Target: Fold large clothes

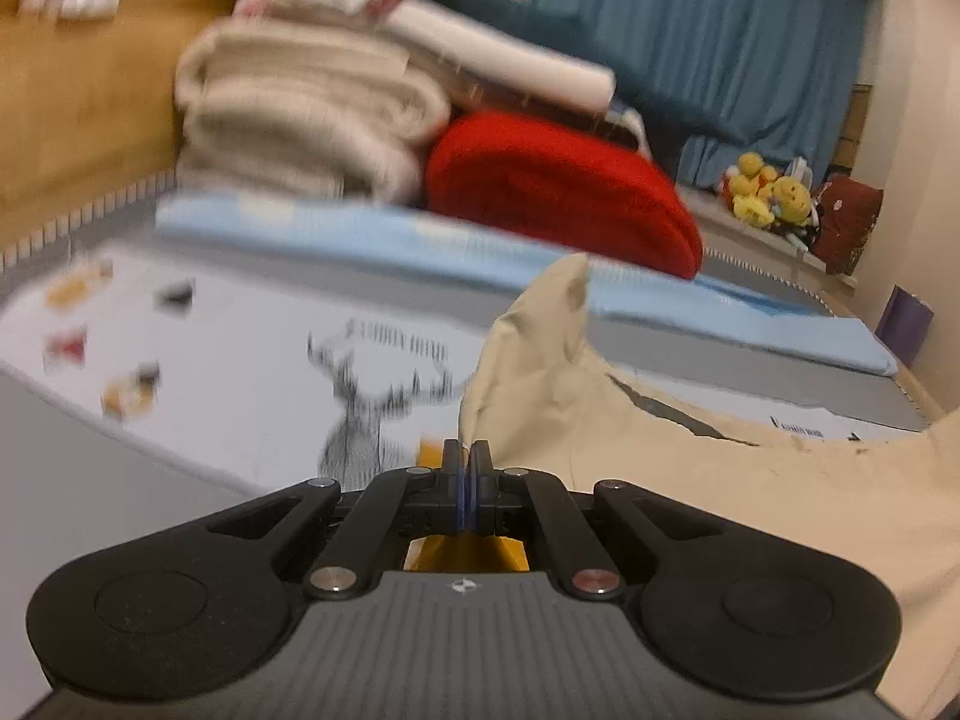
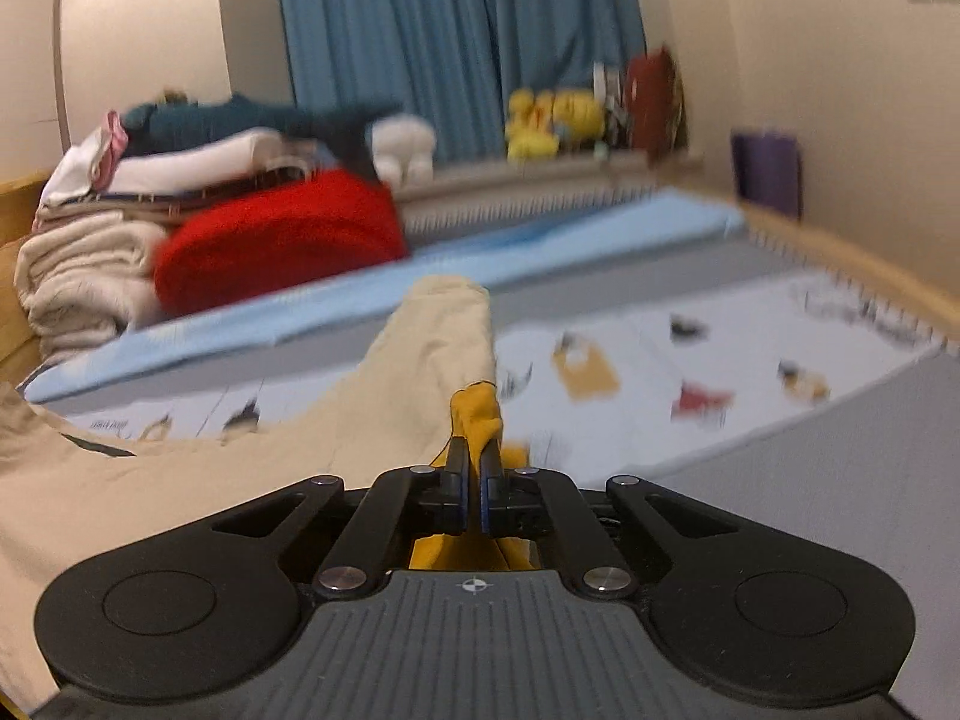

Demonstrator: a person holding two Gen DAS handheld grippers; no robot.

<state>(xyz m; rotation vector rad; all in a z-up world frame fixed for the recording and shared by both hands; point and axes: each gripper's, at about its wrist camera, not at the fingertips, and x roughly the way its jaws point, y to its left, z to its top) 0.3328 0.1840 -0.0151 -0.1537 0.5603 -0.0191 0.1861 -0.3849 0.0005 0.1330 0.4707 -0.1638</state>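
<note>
Left wrist: garment between pinched fingers.

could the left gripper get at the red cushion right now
Probably not as things stand. The left gripper has its jaws shut on the beige garment, so it is occupied. The red cushion lies well beyond, past the light blue mat, though nothing blocks the way.

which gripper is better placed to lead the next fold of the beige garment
Neither clearly: the left gripper and right gripper are each shut on a corner of the beige garment, raised off the printed sheet. A slight lean to the right, whose pinched yellow lining shows plainly.
</note>
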